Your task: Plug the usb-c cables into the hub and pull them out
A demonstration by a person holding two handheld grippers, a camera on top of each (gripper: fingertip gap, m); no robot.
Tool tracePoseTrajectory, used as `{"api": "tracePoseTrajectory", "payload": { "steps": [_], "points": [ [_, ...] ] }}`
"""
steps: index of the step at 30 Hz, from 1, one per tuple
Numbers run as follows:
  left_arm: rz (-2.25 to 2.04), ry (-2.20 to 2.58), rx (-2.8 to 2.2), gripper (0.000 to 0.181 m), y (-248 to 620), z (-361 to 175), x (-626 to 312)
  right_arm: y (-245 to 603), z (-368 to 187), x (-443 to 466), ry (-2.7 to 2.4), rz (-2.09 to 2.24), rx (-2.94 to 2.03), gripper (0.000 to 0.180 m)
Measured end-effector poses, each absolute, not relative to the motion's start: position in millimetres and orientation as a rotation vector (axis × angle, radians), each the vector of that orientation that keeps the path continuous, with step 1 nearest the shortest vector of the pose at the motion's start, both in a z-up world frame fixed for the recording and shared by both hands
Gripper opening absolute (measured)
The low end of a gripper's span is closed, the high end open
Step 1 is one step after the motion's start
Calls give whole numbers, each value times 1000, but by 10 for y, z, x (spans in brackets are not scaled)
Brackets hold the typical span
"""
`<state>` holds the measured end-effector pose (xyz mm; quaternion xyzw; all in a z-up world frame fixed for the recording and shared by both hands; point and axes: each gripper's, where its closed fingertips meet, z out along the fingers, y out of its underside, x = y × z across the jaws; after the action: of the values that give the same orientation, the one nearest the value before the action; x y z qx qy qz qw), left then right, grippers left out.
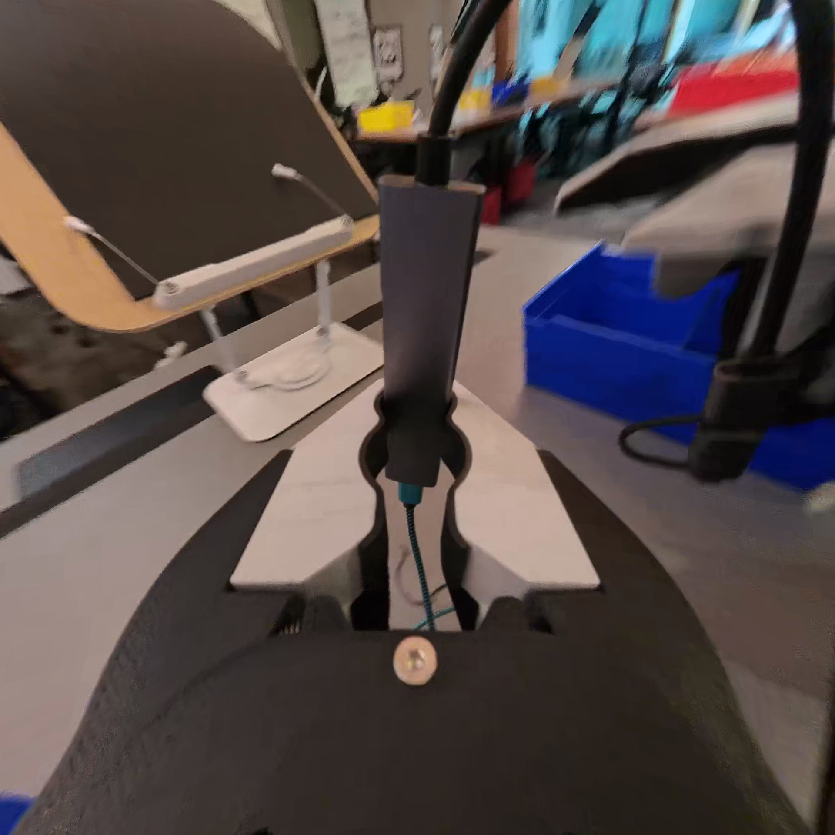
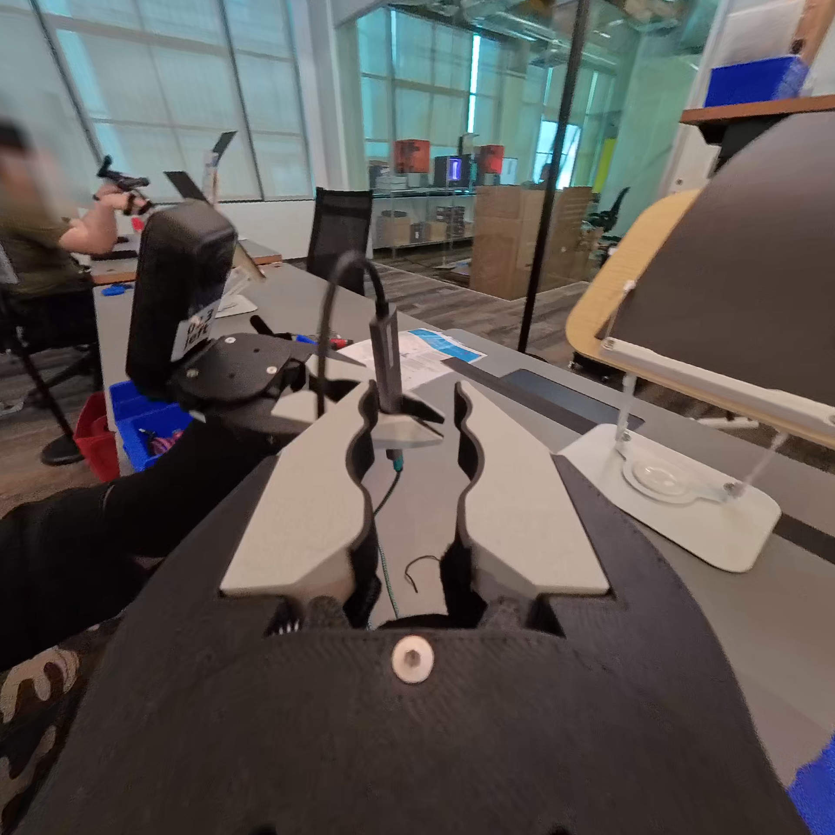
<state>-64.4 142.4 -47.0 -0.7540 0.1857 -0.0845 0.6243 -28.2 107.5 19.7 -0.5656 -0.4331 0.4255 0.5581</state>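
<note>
Bright office with tall windows [image 2: 171, 99], glass partitions [image 2: 452, 135], grey desks [image 2: 289, 293], a black mesh chair [image 2: 339, 235], wood-look floor [image 2: 456, 307] and blue storage bins [image 1: 610, 334].

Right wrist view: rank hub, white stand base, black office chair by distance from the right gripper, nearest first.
1. hub: just ahead of the open right gripper, held upright by the left gripper.
2. white stand base: on the table, off to the right.
3. black office chair: beyond the table's far edge, centre-left.
</note>
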Motion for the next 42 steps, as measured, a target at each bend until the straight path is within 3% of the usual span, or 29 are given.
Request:
{"api": "tracePoseTrajectory", "payload": {
  "steps": [4,9,18,24,26,31,35,37,42],
  "points": [
    [54,662,-1906,16,1500,-932,-667,1335,293,24,-875,956,-1354,15],
    [340,1036,-2100,16,1434,-1509,-707,1495,363,249,-809,935,-1358,14],
    [221,1473,-2423,15,1086,-2418,-643,1490,217,161,-849,977,-1408,14],
    [34,1413,-2461,22,1127,-2422,-543,1495,144,128,-863,992,-1422,15],
    [-43,1358,-2487,50,1123,-2417,-521,1499,123,121,-867,995,-1428,14],
    [-78,1282,-2479,70,1067,-2219,-576,1490,106,107,-872,1010,-1424,15],
    [-62,1172,-2394,63,851,-1527,-881,1478,124,111,-873,1017,-1413,14],
    [-18,1139,-2385,46,621,-1208,-1230,1473,122,103,-872,1035,-1411,14],
    [109,933,-2537,32,-48,-940,-2377,1450,69,29,-886,1060,-1420,14]
  ]
}}
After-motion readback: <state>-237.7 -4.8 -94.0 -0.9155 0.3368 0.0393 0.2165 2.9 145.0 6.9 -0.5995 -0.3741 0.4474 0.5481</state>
